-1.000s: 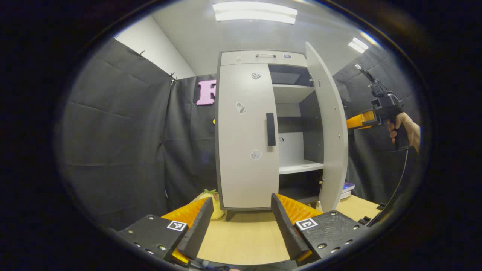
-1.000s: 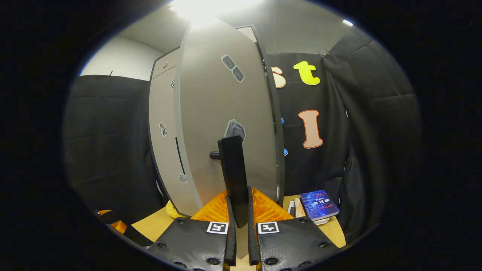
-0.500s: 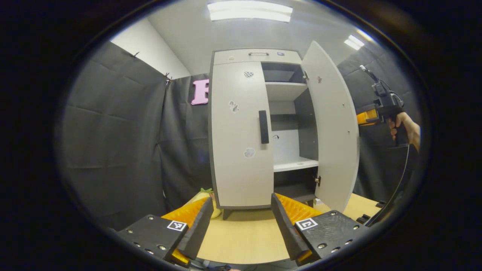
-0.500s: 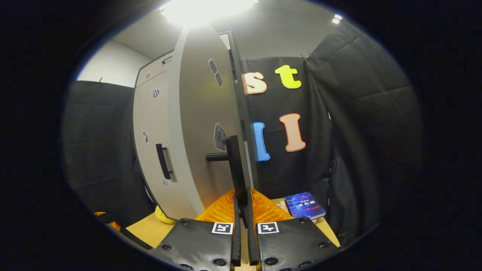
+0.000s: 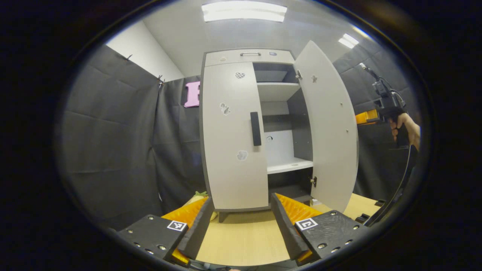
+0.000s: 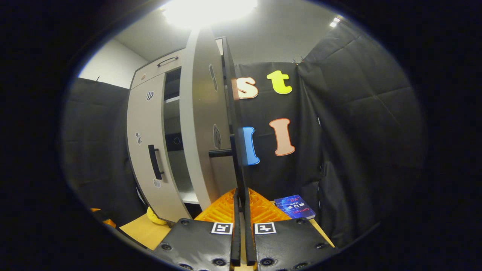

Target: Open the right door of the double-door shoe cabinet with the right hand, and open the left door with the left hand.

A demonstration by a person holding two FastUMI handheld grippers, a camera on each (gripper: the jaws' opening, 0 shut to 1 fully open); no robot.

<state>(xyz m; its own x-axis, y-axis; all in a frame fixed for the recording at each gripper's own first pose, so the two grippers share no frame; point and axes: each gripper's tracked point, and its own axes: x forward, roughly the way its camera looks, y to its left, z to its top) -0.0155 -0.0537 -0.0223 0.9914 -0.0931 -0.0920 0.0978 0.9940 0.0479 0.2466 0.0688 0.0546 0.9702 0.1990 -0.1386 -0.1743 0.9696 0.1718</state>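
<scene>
Right gripper (image 6: 241, 241) pinches right door handle (image 6: 239, 165); left gripper (image 5: 241, 229) spread, well short of left door handle (image 5: 255, 128). Risk: your swinging arc twists handle from pinch.

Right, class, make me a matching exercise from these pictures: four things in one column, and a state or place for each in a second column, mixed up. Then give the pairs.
Things:
1. right door
2. left door
3. left tool
4. book

States or places:
A. shut, handle untouched
B. lying on the table by the cloth wall
C. swung wide open
D. fingers spread apart, holding nothing

Pairs: 1-C, 2-A, 3-D, 4-B

The right tool is clamped on the right door's handle.
</scene>
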